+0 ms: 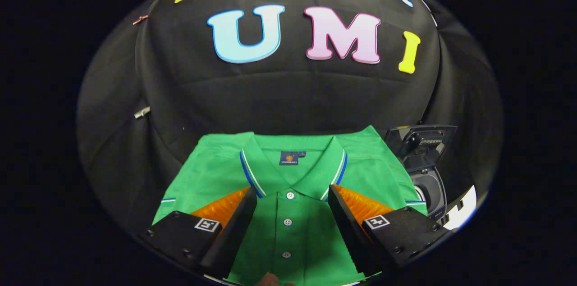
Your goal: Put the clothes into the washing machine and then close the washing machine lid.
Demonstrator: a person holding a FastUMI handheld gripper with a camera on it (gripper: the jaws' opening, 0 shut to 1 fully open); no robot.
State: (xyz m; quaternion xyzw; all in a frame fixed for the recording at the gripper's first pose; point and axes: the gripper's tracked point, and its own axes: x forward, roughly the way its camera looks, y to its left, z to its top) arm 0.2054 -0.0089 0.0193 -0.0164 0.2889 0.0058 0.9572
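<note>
Shirt: green polo shirt (288,214) lies flat, collar toward the booth wall, its button placket between my jaws.
Jaws: my gripper (292,202) is spread wide, gripping nothing.
Machine: washing machine (426,173) just beside the shirt, lid raised.

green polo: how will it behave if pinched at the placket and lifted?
The green polo shirt lies flat, thin knit, so it will probably drape and unfold. Likely light. The open gripper straddles the button placket; a pinch there may gather only the top layer.
</note>
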